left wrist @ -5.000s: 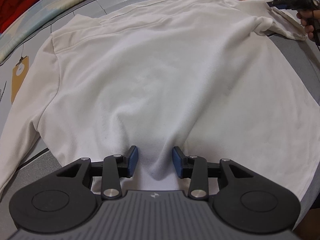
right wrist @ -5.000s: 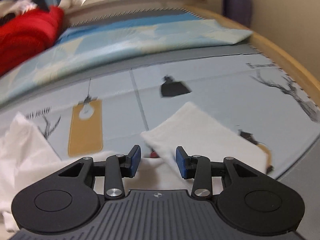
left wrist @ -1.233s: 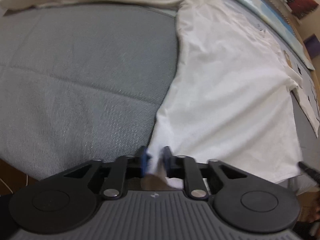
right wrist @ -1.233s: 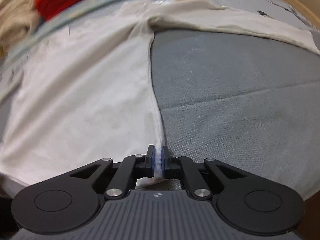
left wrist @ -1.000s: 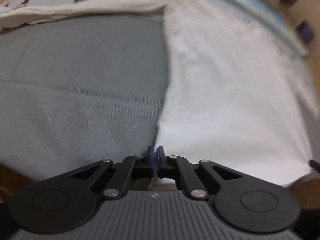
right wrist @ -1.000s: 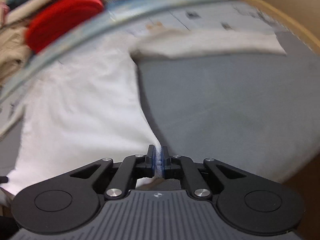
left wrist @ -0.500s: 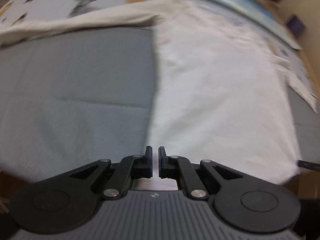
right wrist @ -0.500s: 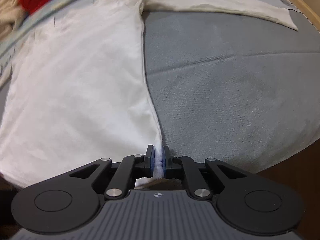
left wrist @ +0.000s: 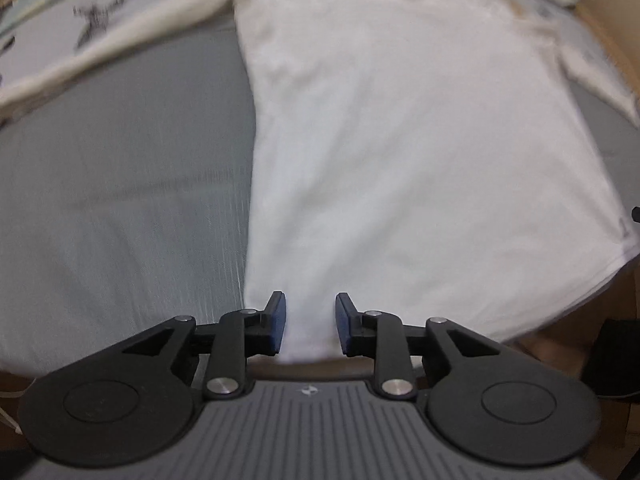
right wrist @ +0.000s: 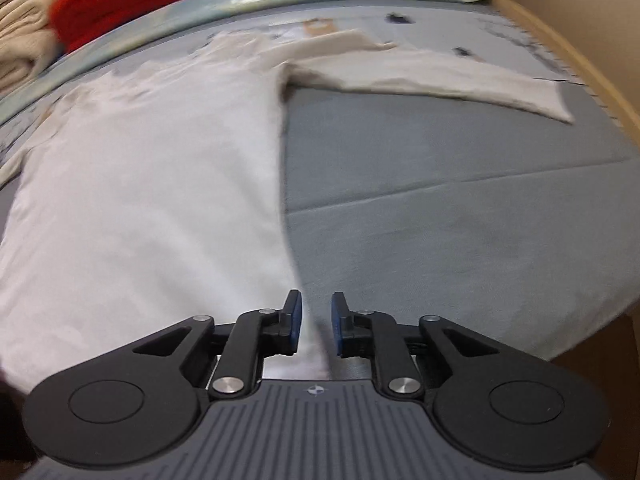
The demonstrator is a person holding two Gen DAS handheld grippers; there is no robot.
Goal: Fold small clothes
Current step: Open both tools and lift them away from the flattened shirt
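Both the left gripper (left wrist: 309,322) and right gripper (right wrist: 316,324) have just released the blurred white shirt (left wrist: 408,160), its near hem hidden at 6 o'clock behind their fingers.

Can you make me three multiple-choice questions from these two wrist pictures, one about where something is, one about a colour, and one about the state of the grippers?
1. Where does the long sleeve in the right wrist view lie?
A. Spread out sideways on the grey cover
B. Folded across the chest
C. Hanging off the bed's edge

2. What colour is the shirt?
A. Red
B. White
C. Blue

3. How do both grippers stand?
A. Clamped tight on the hem
B. Pads apart, hem between them
C. Lifted, holding the shirt in the air

Answers:
1. A: the sleeve stretches away from the body, flat on the cover.
2. B: the cloth is white in both views.
3. B: a gap shows between the pads of the left gripper and the right gripper.
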